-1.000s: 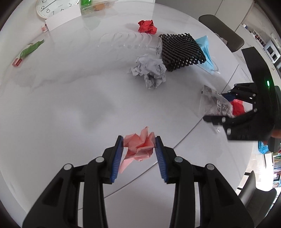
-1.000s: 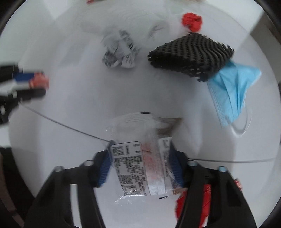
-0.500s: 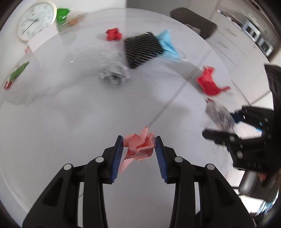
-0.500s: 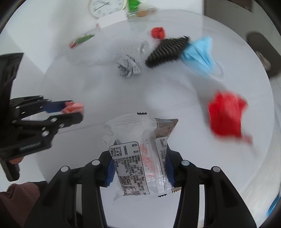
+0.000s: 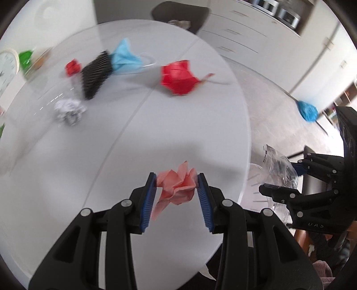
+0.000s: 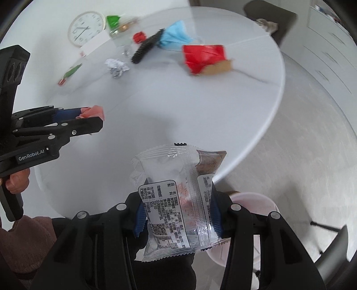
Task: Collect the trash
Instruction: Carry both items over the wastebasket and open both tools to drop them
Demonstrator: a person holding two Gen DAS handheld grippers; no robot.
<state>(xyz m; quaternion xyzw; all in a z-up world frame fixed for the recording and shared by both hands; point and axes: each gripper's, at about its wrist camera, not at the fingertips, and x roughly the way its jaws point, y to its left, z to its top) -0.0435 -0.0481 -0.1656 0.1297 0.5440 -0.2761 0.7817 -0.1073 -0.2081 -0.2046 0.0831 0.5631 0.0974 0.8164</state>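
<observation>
My left gripper (image 5: 176, 178) is shut on a crumpled pink paper (image 5: 176, 185), held above the near edge of the round white table (image 5: 111, 156). My right gripper (image 6: 176, 200) is shut on a clear plastic snack wrapper (image 6: 174, 196) with a printed label, past the table's edge and over a pale pink bin (image 6: 252, 203) on the floor. In the left wrist view the right gripper (image 5: 287, 178) shows at the right with the wrapper (image 5: 276, 165). In the right wrist view the left gripper (image 6: 89, 116) shows at the left with the pink paper (image 6: 93, 111).
On the table lie a red wrapper (image 6: 200, 58), a blue face mask (image 6: 176, 35), a black mesh piece (image 6: 147, 46), a small red ball (image 6: 139, 36), a crumpled printed paper (image 6: 116, 67), a green packet (image 6: 69, 72), a clock (image 6: 87, 29). A dark chair (image 6: 270, 17) stands behind.
Both grippers have swung with their loads from over the table's middle toward its edge and rolled. The right one now hangs beyond the rim, over the bin.
</observation>
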